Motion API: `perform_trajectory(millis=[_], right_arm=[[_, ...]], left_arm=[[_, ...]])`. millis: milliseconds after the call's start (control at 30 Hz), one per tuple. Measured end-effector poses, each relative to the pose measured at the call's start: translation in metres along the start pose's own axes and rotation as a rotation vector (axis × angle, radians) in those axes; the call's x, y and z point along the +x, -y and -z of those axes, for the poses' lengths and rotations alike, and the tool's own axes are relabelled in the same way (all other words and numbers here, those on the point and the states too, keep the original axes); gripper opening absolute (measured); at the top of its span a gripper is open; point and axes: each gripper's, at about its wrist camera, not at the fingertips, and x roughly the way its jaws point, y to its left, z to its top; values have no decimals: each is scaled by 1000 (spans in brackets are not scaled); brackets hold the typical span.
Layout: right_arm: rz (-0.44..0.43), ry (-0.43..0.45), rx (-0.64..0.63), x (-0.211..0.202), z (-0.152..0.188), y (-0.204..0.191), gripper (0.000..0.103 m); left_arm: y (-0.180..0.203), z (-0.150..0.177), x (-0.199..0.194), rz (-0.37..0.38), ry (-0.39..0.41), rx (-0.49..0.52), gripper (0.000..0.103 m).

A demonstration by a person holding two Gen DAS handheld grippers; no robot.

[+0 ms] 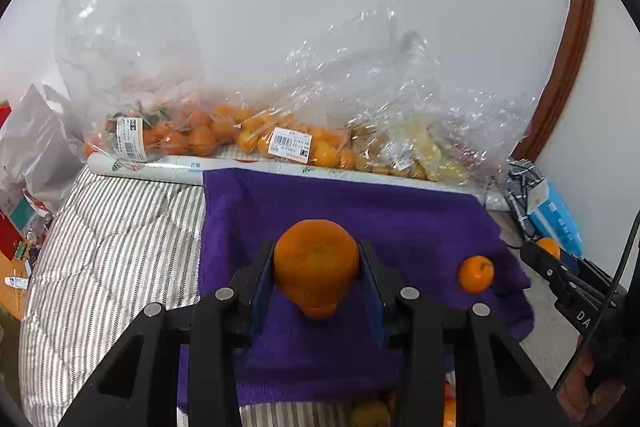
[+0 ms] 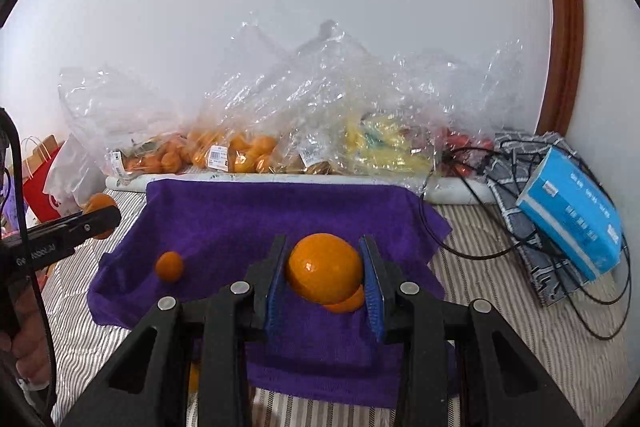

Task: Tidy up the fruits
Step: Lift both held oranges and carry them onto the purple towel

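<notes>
My left gripper (image 1: 316,251) is shut on a large orange (image 1: 316,267) above a purple towel (image 1: 380,211). A second orange (image 1: 318,310) peeks out just beneath it on the towel, and a small one (image 1: 476,274) lies to the right. My right gripper (image 2: 323,247) is shut on a smooth orange (image 2: 324,275) over the same towel (image 2: 240,211), with another orange (image 2: 349,302) under it and a small one (image 2: 169,266) to the left. Each view shows the other gripper at the edge, the right gripper (image 1: 540,255) and the left gripper (image 2: 104,219), each with orange fruit between its fingers.
Clear plastic bags of oranges (image 1: 192,135) and yellow fruit (image 2: 380,143) line the wall behind a white roll (image 1: 160,167). A striped cover (image 1: 120,247) lies under the towel. A blue tissue pack (image 2: 572,219), patterned cloth and black cables (image 2: 480,247) sit at right.
</notes>
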Motion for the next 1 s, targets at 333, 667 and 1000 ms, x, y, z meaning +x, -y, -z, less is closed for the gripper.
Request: perform_trajectory(millis=[333,667,1000], right_arm=[[8,-46,26,20,11,16,35],[26,-61,14,25,16,20,35],[11,-106,1,35,23,15,35]], left_arm=[[-3,14,22,21,-54,-4,38],[-14,17,33,15,-84,-43,38],[-14,17,37,12,-101,-40,38]])
